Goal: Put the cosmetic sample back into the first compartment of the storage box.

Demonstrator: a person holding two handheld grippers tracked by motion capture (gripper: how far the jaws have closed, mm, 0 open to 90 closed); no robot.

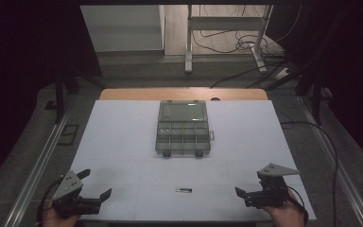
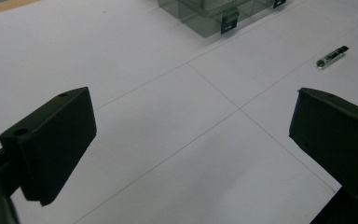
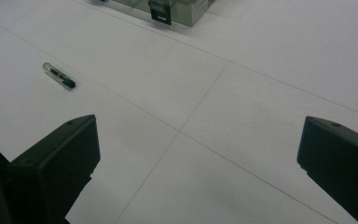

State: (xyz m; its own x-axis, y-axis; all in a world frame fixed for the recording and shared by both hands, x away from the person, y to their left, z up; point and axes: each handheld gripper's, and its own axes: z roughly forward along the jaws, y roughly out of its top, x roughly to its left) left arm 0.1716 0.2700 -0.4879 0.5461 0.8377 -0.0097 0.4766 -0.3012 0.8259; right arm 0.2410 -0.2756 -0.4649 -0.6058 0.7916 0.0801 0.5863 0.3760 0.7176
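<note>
Small tube [image 1: 183, 190] lies on white table [image 1: 123, 137]; its label too small to read. Left gripper [image 1: 96, 184] and right gripper [image 1: 246, 190] both spread wide, empty.

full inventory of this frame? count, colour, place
compartment box: 1, clear grey with black latches, lid shut, middle of the mat toward the far edge
small tube: 1, dark with a pale end, lying flat on the mat near the front, between the grippers
mat: 1, white with thin grid lines, covers the table
table: 1, wood, edge showing beyond the mat
desk frame: 1, white, floor behind, cables around it
left gripper: 1, black, front left, open
right gripper: 1, black, front right, open
</note>
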